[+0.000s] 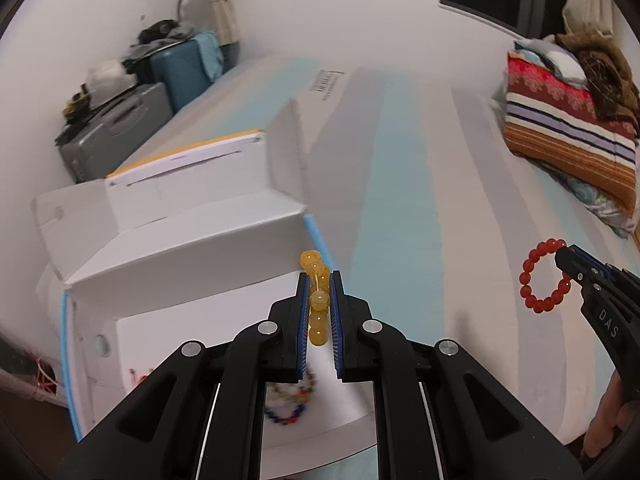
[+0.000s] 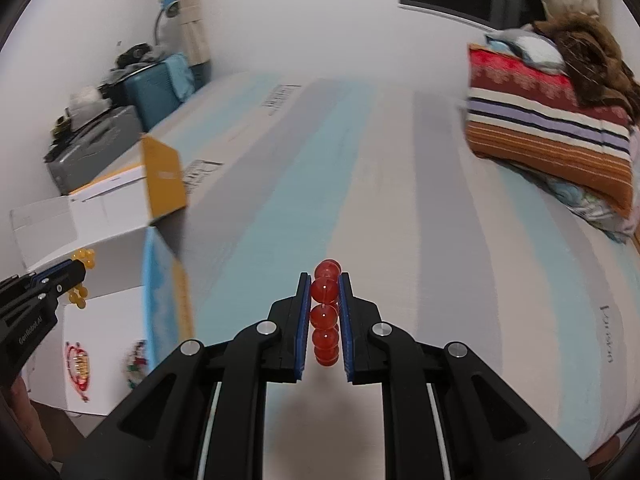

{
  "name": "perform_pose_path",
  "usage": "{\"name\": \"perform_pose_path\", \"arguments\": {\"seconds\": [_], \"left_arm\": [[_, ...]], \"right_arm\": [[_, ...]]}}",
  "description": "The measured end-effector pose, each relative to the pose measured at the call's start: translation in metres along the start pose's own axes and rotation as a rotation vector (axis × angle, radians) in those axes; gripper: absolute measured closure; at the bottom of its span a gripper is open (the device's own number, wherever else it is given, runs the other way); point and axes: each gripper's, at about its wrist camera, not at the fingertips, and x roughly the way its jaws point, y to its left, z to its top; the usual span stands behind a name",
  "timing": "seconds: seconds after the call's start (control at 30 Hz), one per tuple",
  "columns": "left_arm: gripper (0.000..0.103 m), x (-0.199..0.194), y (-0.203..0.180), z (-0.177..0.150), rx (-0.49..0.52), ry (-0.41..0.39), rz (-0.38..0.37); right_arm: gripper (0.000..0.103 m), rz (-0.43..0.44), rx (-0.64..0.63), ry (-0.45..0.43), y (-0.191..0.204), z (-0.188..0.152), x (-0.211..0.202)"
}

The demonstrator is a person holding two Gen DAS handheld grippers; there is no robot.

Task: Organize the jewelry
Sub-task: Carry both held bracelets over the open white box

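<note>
Left gripper clenched on a yellow bead bracelet, held above the open white box at the near left edge of the striped mattress. Right gripper clenched on a red bead bracelet, held over the mattress, right of the box. Inside the box, a blurred multicoloured bracelet. Far right, folded striped blankets.

an open box sat at the mattress's left edge. folded blankets lay far right, suitcases behind the box.
</note>
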Motion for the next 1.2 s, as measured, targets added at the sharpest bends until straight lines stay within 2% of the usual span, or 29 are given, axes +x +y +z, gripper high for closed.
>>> {"name": "perform_pose_path", "arguments": {"seconds": [0.37, 0.67, 1.0, 1.2], "left_arm": [[0.094, -0.034, 0.087, -0.014, -0.082, -0.024, 0.077], [0.094, -0.045, 0.144, -0.023, -0.139, -0.018, 0.132], [0.094, -0.033, 0.191, -0.04, -0.186, 0.024, 0.165], [0.094, -0.007, 0.206, -0.052, -0.225, 0.087, 0.144]], "right_arm": [[0.09, 0.081, -0.089, -0.011, 0.094, 0.005, -0.013], [0.09, 0.136, -0.156, -0.019, 0.161, 0.004, -0.023], [0.09, 0.172, -0.219, 0.022, 0.214, -0.008, -0.006], [0.09, 0.174, -0.246, 0.063, 0.233, -0.02, 0.014]]}}
